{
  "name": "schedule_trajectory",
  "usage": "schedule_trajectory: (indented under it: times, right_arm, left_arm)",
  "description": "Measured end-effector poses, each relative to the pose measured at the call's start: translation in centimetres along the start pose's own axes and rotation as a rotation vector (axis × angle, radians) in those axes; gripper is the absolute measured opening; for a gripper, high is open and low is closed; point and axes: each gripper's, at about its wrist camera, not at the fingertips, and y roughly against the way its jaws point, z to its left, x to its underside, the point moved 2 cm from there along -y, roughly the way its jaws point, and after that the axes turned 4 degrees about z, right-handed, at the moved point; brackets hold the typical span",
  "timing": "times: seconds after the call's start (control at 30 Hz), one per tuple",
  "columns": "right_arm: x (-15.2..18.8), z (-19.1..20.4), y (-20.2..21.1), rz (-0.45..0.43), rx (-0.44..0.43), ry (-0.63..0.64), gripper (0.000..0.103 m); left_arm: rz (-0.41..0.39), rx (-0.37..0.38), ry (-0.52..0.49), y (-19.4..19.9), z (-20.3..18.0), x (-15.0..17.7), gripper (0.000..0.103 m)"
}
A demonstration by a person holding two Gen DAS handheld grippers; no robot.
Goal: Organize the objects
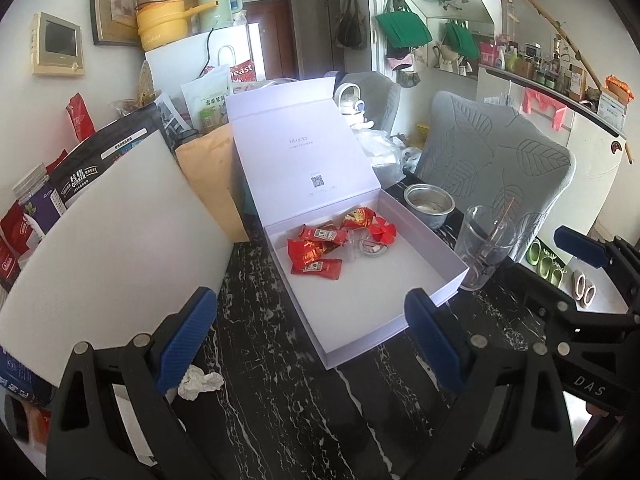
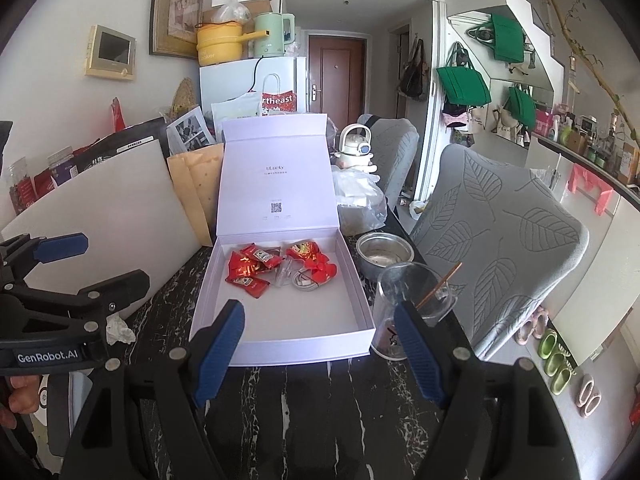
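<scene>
An open gift box (image 2: 280, 332) sits on a marble table (image 2: 320, 400), its lid (image 2: 276, 184) standing upright at the far side. Inside, toward the back, lie snack packets (image 2: 248, 272) with a coiled cable (image 2: 306, 280) just to their right. Right of the box stand a glass cup (image 2: 404, 312) and, behind it, a metal bowl (image 2: 384, 254). A crumpled tissue (image 2: 118, 330) lies left of the box, before a leaning board (image 2: 108, 216).

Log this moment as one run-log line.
left tool: open, empty | right tool: open, empty | white box: lid up, red packets inside | crumpled tissue: on table
</scene>
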Motion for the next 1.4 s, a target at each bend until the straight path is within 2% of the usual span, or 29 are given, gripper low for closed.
schedule_trajectory:
  times: [0.3, 0.43, 0.7, 1.0, 1.4]
  right_arm:
    - [2.9, 1.0, 0.4, -0.017, -0.023, 0.017, 0.078]
    - [4.0, 1.1, 0.0, 0.002, -0.059, -0.013, 0.081]
    - [5.8, 1.8, -0.8, 0.029, -0.058, -0.001, 0.081]
    - [5.8, 2.3, -0.2, 0.013, -0.055, 0.005, 0.086]
    - [5.7, 2.3, -0.2, 0.019, -0.041, 0.005, 0.087]
  left_arm:
    - [0.028, -0.002, 0.021, -0.4, 0.0, 3.1, 0.095]
    - [0.050, 0.013, 0.030, -0.6, -0.1, 4.6, 0.095]
    - [0.078, 0.002, 0.048, -0.9, 0.2, 6.5, 0.095]
    - [0.083, 0.002, 0.052, -0.8, 0.6, 6.9, 0.095]
    - [0.096, 0.007, 0.047, -0.9, 0.7, 7.1, 0.095]
